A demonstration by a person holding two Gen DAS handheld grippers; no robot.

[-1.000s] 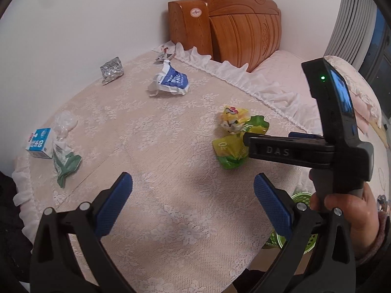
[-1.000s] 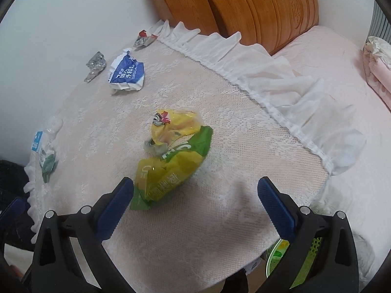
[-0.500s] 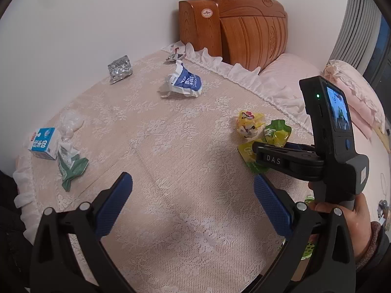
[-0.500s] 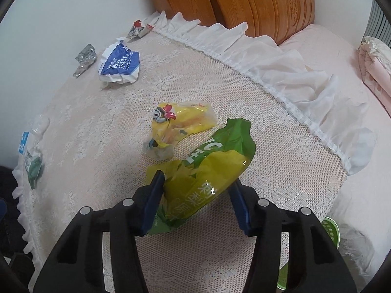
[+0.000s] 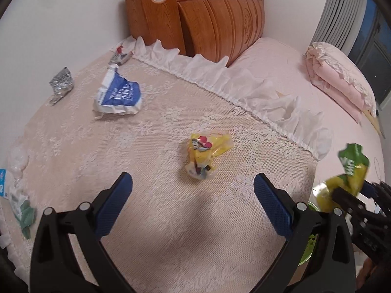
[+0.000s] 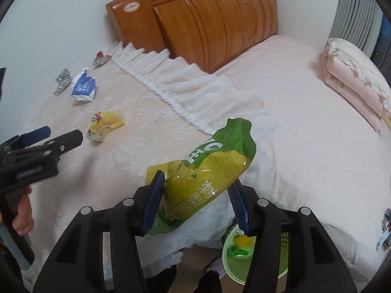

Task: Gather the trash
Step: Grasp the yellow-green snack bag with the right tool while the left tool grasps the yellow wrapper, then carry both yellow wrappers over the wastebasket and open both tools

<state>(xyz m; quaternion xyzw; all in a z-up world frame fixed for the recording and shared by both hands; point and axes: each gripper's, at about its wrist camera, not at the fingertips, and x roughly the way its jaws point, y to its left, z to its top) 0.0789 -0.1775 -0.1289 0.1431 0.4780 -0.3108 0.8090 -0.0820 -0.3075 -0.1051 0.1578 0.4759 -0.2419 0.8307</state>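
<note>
Right gripper (image 6: 195, 200): blue-padded jaws have just been closing and now pinch a crumpled green-and-yellow drink pouch (image 6: 210, 171), pads pressing both sides of its lower half. Pouch is off the cloth, tilted, top pointing to abt 1 o'clock. Directly below it, at 6 o'clock in the right wrist view, sits a green plastic mesh basket (image 6: 234, 266) on the floor w/ some yellow and green bits inside.

Left gripper (image 5: 193, 205): jaws wide, nothing btwn them, over the beige lace-covered round table (image 5: 146, 232). A small yellow cartoon-print wrapper (image 5: 206, 156) lies just ahead of the pads, at 12 o'clock from them, apart from both.

Rest of the trash on the table, left wrist view: crumpled blue-and-white paper bag (image 5: 119, 95) at 10 o'clock; crushed silver foil piece (image 5: 59, 85) further out at 10 o'clock, near the wall; small red-and-silver wrapper (image 5: 121, 55) at 11 o'clock by the white frill; green-and-white wrapper (image 5: 23, 211) and a blue-and-white carton (image 5: 2, 183) at 9 o'clock, at the table edge, carton mostly cut off.

Carved wooden headboard (image 5: 202, 17) at 12 o'clock; folded pink quilt (image 5: 339, 78) on the pink bed at 2 o'clock.
</note>
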